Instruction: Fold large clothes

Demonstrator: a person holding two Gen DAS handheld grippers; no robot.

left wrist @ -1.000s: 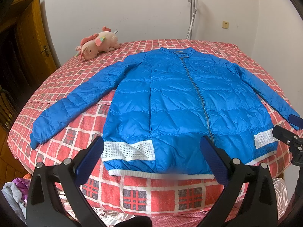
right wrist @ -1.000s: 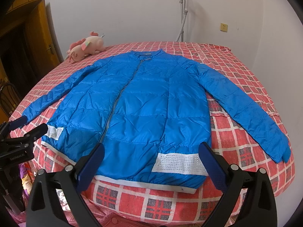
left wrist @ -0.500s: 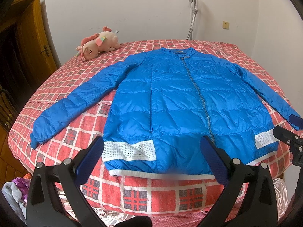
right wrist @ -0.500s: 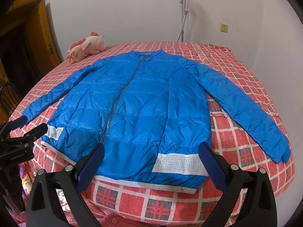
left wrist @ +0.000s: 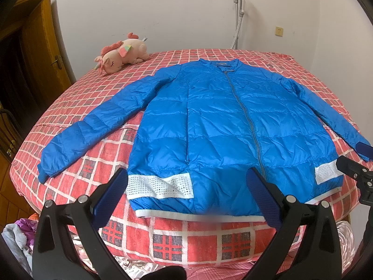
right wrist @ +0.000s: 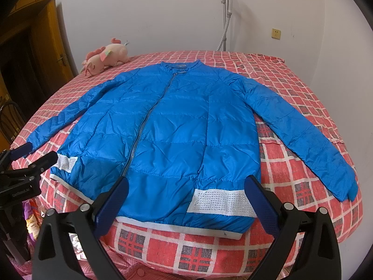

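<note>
Essentially unchanged from the frames a second and half a second earlier: same framing in both views, jacket [left wrist: 233,126] in the same place, no visible shift of either gripper.

Jacket: blue, quilted, zipped shut, spread flat and face up on bed [left wrist: 98,86] with red checked cover; collar toward the far wall, both sleeves stretched outward and down to either side, white-banded hem [left wrist: 200,217] at the near edge of the mattress.

Left gripper [left wrist: 186,196]: jaws wide apart, empty, held low before the near bed edge; blue pads [left wrist: 109,197] framing the hem section with the white mesh panel [left wrist: 160,186], just short of the fabric, not touching it.

Right gripper [right wrist: 186,200]: likewise spread wide, empty; pads [right wrist: 262,206] bracketing the hem from near the zip to the other mesh panel [right wrist: 221,203], no contact visible. Also seen at the right edge of the left view, near the far sleeve's cuff; left gripper correspondingly at the left edge of the right view, beside the opposite cuff.

Background: pink plush toy [left wrist: 123,54] at the far left corner of bed, well apart from jacket; garment steamer [left wrist: 237,14] against wall.
</note>
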